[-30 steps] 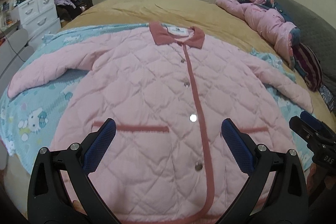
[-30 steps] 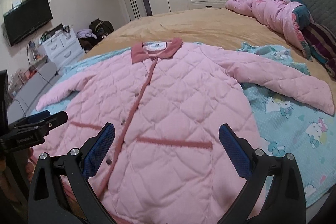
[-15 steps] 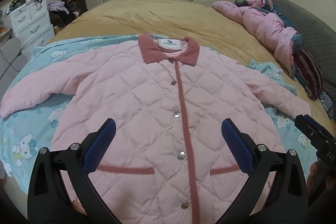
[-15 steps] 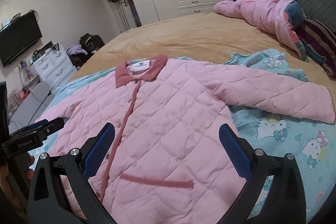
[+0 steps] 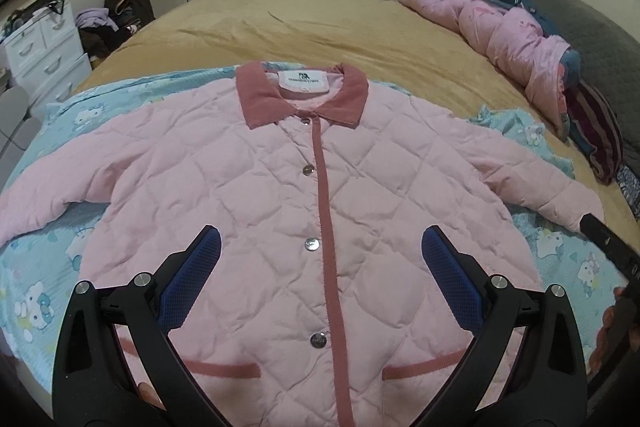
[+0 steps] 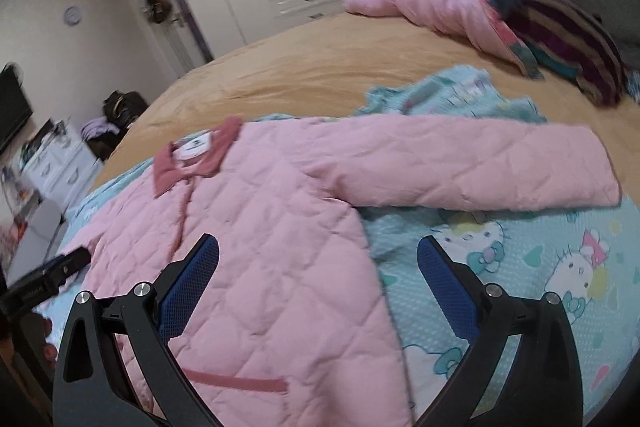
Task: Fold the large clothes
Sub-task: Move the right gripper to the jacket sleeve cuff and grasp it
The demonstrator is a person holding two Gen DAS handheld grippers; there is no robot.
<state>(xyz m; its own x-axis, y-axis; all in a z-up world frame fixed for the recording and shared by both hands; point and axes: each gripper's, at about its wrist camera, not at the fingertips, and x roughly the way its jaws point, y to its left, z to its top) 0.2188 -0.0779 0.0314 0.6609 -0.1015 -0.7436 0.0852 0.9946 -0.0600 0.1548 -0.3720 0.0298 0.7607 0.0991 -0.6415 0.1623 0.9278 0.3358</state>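
While the pink quilted jacket (image 5: 320,211) lies flat and buttoned on the blue cartoon blanket (image 6: 520,267) on the bed (image 5: 320,23), its right sleeve (image 6: 472,167) sticks out sideways, up ahead of the right gripper (image 6: 318,267). That gripper is nearer to it, so I think it goes for the sleeve first. The left gripper (image 5: 320,259) hangs over the jacket's middle. Both sets of jaws are spread wide and hold nothing.

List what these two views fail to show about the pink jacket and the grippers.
- Pink jacket hem: left wrist view, cut off by the bottom edge and the left gripper.
- Left sleeve cuff: cut off at the left edge.
- Collar label: right wrist view, blurred, unreadable.
- Right gripper: height above the fabric unclear.
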